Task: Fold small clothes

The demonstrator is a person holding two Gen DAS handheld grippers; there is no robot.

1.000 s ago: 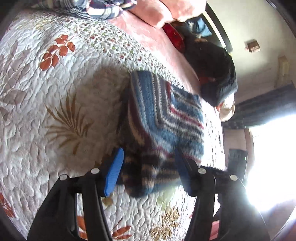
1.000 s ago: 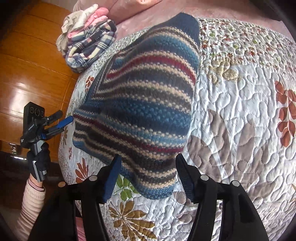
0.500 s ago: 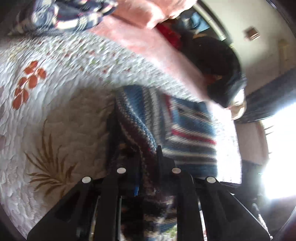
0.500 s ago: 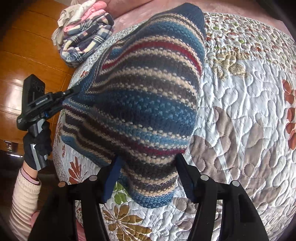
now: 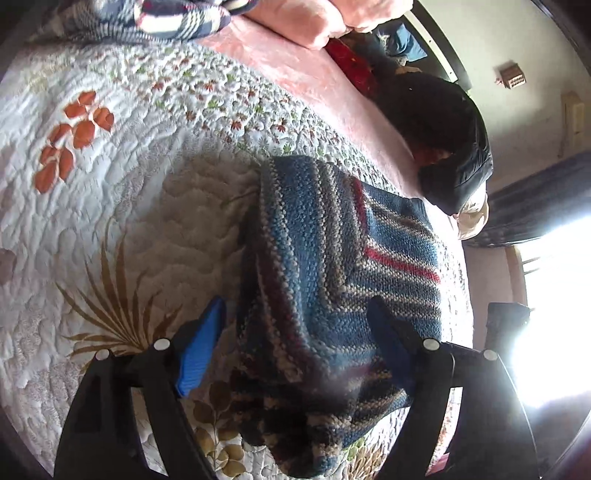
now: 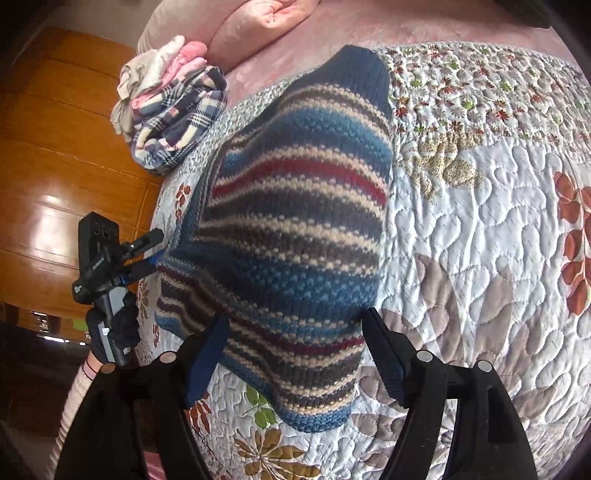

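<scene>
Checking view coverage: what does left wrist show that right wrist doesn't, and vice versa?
Left wrist only: a dark jacket at the far edge of the bed, and a bright window.

Right wrist only: a stack of folded clothes, a wooden wardrobe, and the left claw seen from outside, open.

Both: the striped knit garment on the floral quilt, between each view's own open claw.

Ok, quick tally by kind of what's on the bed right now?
Striped knit garment: 1
Pile of folded clothes, plaid one at the bottom: 1
Pink pillows: 2
Dark jacket: 1
Floral quilt: 1
Total: 6
</scene>
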